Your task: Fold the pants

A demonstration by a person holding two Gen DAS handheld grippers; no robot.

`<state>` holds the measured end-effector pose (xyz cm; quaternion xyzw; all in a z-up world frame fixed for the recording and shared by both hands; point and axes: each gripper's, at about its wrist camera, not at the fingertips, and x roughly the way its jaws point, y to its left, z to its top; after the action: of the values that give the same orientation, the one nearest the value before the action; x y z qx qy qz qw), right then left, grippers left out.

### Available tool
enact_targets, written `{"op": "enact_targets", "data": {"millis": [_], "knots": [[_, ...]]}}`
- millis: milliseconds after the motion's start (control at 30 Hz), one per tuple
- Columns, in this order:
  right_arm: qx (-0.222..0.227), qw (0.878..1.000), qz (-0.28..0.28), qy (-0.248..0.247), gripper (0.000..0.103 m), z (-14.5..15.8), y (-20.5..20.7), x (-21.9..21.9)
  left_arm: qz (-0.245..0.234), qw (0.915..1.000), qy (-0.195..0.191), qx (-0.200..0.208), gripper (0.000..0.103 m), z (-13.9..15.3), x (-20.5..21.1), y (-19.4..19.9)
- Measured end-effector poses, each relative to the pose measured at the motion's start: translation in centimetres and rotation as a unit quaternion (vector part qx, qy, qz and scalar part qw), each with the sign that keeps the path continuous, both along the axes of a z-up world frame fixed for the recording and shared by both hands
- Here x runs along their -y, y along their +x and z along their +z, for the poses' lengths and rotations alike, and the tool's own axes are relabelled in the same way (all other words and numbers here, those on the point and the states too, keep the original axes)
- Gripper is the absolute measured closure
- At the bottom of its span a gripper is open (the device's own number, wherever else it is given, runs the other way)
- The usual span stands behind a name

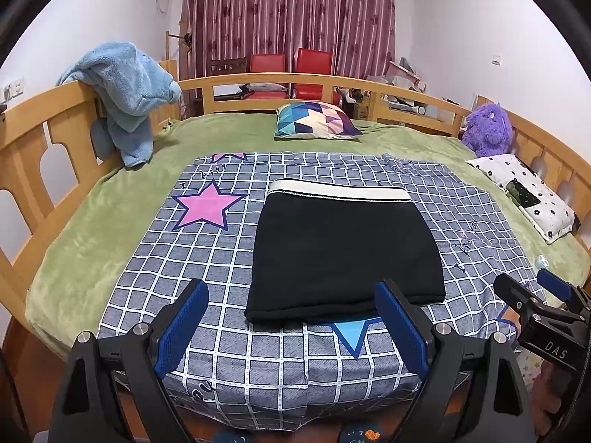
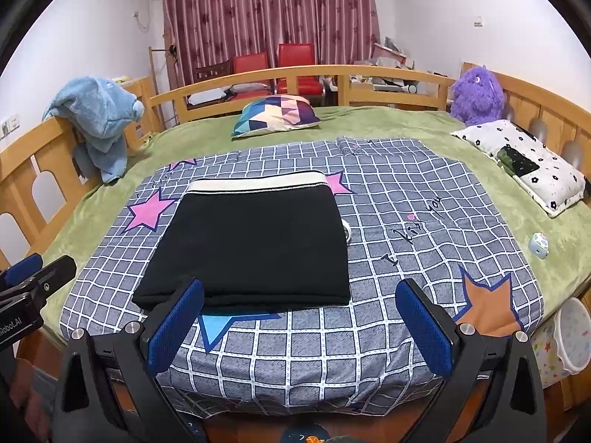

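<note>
I think the pants [image 1: 345,251] are folded, a neat black block mid-frame on the bed [image 1: 92,229]; my left claw [image 1: 291,328] and right claw [image 2: 301,326] are wide and hold nothing.

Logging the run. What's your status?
Left gripper and right gripper open, empty. Black pants folded flat on checked sheet. Nothing in the way.

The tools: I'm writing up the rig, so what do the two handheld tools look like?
Both match. The left tool and right tool each have a black angular frame with triangular cut-outs, silver round bolt heads at the joints, and two flat fingers faced with blue textured pads. White lettering marks the bodies: "DAS" on the right one, "Robot.AI" on the left one.
</note>
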<state>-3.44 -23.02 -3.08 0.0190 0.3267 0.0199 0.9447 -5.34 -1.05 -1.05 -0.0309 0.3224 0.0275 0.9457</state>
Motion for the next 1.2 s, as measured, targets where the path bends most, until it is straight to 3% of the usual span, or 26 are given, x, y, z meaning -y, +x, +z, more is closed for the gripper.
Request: {"op": "enact_targets", "data": {"millis": [1200], "knots": [[0.002, 1.0, 0.0, -0.001, 0.001, 0.36, 0.06, -0.15, -0.001, 1.0, 0.0, 0.001, 0.011, -0.1, -0.32, -0.11]]}}
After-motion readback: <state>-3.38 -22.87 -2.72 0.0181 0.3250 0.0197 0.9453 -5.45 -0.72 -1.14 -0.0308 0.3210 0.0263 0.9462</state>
